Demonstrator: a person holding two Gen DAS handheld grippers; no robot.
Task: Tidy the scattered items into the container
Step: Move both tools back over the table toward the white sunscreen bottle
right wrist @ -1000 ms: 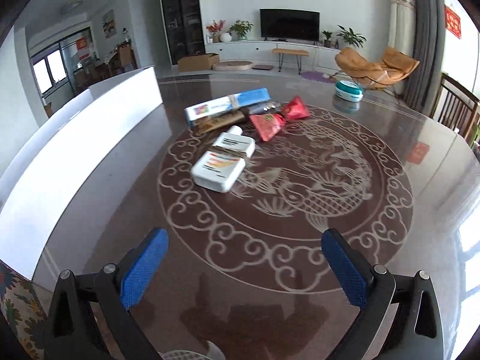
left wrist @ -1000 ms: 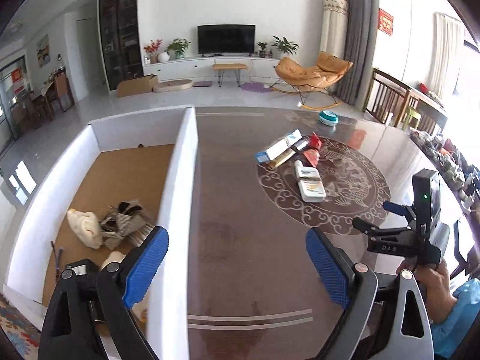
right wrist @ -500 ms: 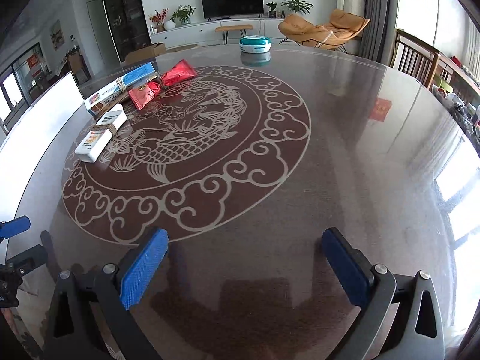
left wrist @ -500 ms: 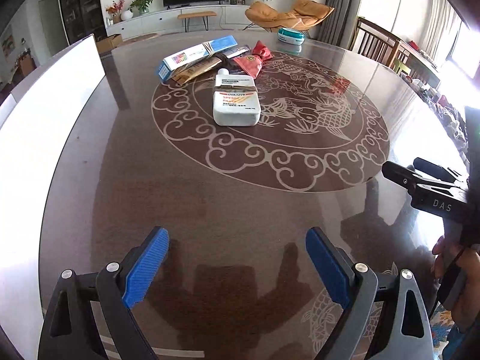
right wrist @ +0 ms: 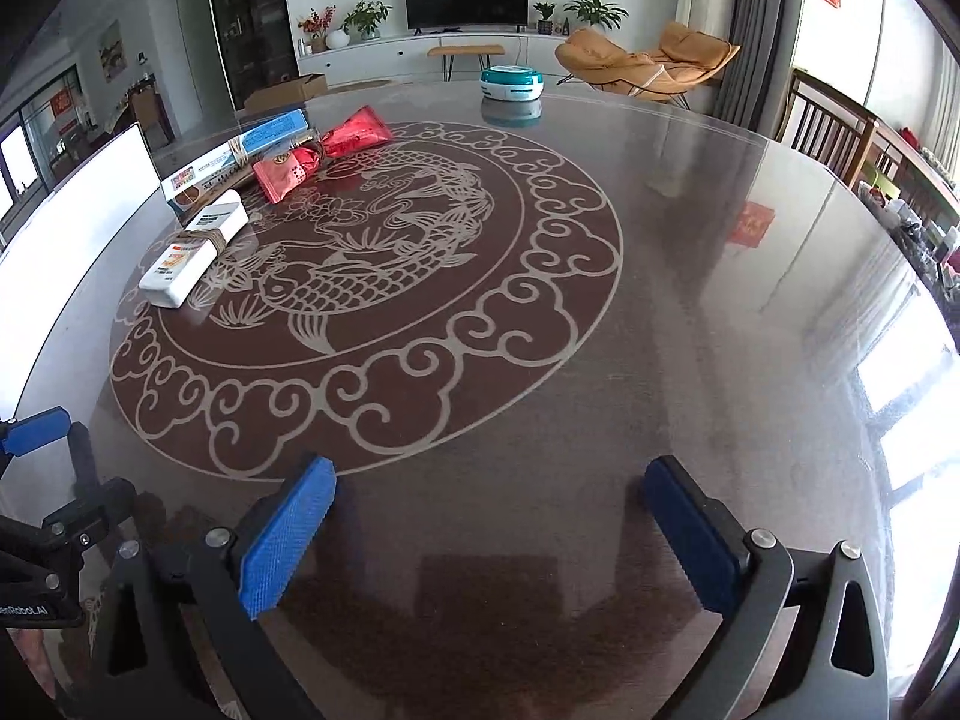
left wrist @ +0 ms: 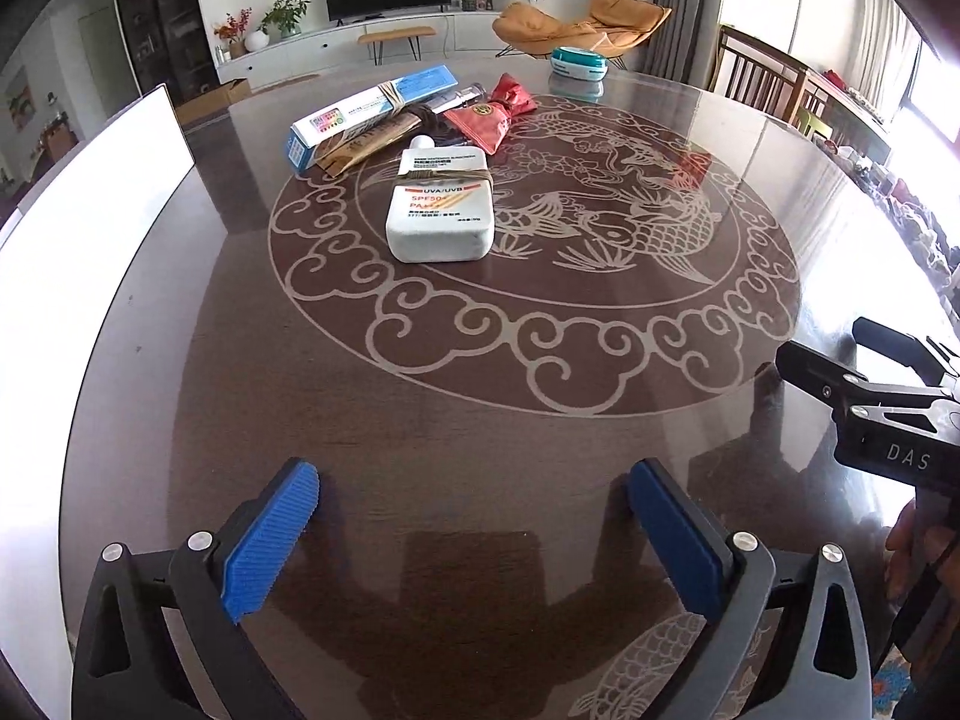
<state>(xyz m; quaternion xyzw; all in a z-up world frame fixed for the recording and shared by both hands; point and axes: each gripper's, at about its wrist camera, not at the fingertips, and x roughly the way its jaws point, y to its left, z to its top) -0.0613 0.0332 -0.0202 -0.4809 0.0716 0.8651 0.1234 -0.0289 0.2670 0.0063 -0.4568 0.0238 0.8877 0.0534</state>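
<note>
Sunscreen bottle (left wrist: 441,210), white and tied round with string, lies flat on the table (left wrist: 480,420), nearest of the scattered items. Just behind it sit a long blue-and-white box (left wrist: 366,111) bundled with a brown packet (left wrist: 372,141), and two red pouches (left wrist: 489,117) touching each other. A teal round tin (left wrist: 579,63) stands apart at the far edge. The container (left wrist: 90,204) shows only as a white wall along the left side of the table; its inside is out of view, so what it already holds cannot be told.

Judging by this, at least these items remain to be moved, and none is being carried. The left gripper (left wrist: 474,516) hovers over bare table short of the bottle, its jaws opening wide with nothing between them. The right gripper (right wrist: 489,516) is also spread wide and empty, further from the pile. The bottle looks the likely next pick.
</note>
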